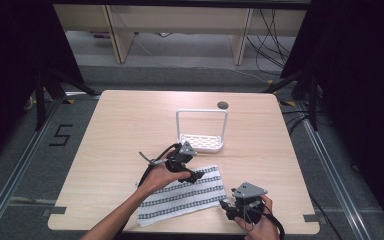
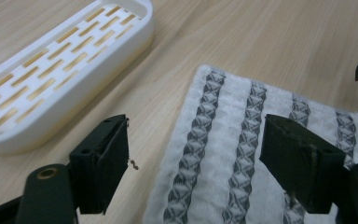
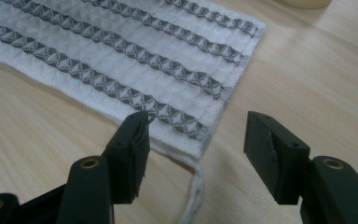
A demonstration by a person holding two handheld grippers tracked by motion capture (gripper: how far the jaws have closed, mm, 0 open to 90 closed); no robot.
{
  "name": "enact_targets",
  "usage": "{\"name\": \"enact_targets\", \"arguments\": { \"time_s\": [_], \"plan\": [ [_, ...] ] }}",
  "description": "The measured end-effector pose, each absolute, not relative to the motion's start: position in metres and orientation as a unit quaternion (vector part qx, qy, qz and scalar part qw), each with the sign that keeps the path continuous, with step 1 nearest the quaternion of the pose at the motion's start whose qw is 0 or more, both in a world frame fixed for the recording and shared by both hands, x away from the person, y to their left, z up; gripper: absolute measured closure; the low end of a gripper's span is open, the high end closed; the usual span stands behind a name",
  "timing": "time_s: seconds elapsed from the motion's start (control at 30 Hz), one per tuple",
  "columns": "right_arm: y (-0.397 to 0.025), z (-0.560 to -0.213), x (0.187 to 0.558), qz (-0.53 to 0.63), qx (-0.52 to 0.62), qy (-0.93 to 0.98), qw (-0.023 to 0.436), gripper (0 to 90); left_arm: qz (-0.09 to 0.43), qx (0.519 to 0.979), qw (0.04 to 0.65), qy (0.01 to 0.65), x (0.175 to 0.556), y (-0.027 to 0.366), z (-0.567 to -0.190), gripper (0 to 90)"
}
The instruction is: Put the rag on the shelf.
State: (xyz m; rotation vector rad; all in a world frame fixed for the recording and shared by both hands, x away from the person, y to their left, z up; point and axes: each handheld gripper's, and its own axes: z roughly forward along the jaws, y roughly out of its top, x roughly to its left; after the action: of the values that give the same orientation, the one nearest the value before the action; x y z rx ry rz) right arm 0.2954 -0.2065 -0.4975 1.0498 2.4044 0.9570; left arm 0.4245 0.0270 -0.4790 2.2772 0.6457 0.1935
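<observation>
Near the front of the counter [image 1: 130, 125] lies the striped cloth [image 1: 182, 196], flat, just short of the white rack [image 1: 201, 142]. Left gripper [image 1: 192, 176] and right gripper [image 1: 226, 205] hover at opposite corners, fingers spread wide, holding nothing. Next, I'd judge, comes pinching both corners; open wood surrounds the cloth.

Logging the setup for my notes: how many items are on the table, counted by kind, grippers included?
Striped cloth: 1
White rack: 1
Grippers, left gripper and right gripper: 2
Total: 4
</observation>
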Motion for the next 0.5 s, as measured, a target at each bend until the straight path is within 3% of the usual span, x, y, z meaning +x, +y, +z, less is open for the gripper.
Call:
{"name": "enact_targets", "arguments": {
  "time_s": [0.5],
  "plan": [
    [-0.202, -0.501, 0.298, 0.32, 0.375, 0.853, 0.172, 46.3, 0.055, 0.904, 0.356, 0.233, 0.445, -0.004, -0.484, 30.1]
  ]
}}
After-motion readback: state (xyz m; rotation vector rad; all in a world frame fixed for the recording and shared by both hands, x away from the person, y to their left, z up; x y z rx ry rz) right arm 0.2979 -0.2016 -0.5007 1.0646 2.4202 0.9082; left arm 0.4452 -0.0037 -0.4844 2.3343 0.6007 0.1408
